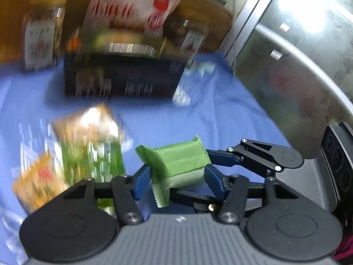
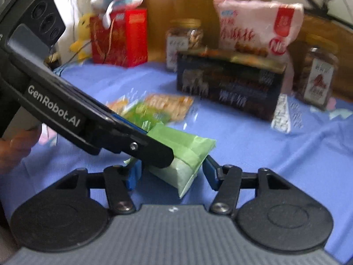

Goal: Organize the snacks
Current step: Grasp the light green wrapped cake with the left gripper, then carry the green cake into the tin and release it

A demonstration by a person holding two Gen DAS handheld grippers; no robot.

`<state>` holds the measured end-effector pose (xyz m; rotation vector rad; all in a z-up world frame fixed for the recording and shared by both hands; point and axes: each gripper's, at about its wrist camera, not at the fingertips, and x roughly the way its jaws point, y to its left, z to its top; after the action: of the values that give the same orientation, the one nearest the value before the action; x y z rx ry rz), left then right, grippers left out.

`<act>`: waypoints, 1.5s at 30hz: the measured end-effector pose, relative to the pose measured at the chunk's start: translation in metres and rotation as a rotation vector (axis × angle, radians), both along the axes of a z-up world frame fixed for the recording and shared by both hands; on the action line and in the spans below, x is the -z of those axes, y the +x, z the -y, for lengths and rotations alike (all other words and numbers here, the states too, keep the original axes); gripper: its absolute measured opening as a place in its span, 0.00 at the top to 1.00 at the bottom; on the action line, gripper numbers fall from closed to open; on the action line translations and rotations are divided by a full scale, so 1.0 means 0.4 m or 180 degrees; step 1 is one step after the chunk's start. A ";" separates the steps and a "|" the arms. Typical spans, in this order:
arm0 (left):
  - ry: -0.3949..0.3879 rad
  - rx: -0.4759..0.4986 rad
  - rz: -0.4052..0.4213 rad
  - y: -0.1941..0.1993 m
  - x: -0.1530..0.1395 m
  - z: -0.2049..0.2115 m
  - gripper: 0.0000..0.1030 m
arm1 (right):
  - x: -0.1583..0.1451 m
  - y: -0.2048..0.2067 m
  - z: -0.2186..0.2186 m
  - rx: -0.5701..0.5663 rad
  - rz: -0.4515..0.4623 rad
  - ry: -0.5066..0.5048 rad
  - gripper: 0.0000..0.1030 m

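Note:
A green snack packet (image 1: pixel 181 163) is held above the blue cloth between both grippers. My left gripper (image 1: pixel 177 174) is shut on the packet, one blue pad on each side. In the right wrist view the same packet (image 2: pixel 187 152) sits between the jaws of my right gripper (image 2: pixel 172 172); its fingers (image 2: pixel 209 172) stand beside the packet with small gaps. The left gripper's body crosses that view from the upper left. Loose snack packets (image 1: pixel 88 152) lie on the cloth to the left; they also show in the right wrist view (image 2: pixel 154 108).
A dark box (image 2: pixel 229 81) stands at the back with a pink bag (image 2: pixel 258 26) behind it and jars (image 2: pixel 317 75) at both sides. A red box (image 2: pixel 120 37) and plush toys stand far left. A metal surface (image 1: pixel 297 66) rises to the right of the left gripper.

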<state>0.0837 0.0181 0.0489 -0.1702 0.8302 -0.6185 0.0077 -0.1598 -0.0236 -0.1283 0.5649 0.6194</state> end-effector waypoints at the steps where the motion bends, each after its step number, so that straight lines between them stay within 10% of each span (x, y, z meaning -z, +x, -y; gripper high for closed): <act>1: -0.0011 -0.0001 0.0110 0.009 -0.028 -0.002 0.48 | -0.017 0.008 0.000 0.0022 0.0085 0.0022 0.40; 9: -0.0084 -0.0288 0.0611 0.190 -0.176 -0.026 0.47 | -0.158 0.193 -0.017 0.0140 0.0592 0.0208 0.40; 25: -0.0080 -0.0768 0.0278 0.453 -0.080 -0.106 0.43 | -0.094 0.459 -0.116 0.0332 0.0486 0.0108 0.30; 33: -0.0283 -0.0690 0.0364 0.330 -0.095 -0.184 0.36 | -0.111 0.345 -0.041 0.0476 0.0543 0.0439 0.26; 45: -0.0217 -0.0927 -0.0249 0.095 0.083 -0.298 0.34 | 0.004 0.279 -0.094 0.0254 -0.0515 0.0686 0.37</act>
<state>0.1216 0.1371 0.0159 -0.3725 0.8410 -0.3679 0.1192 -0.1221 -0.0254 0.1478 0.6522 0.6121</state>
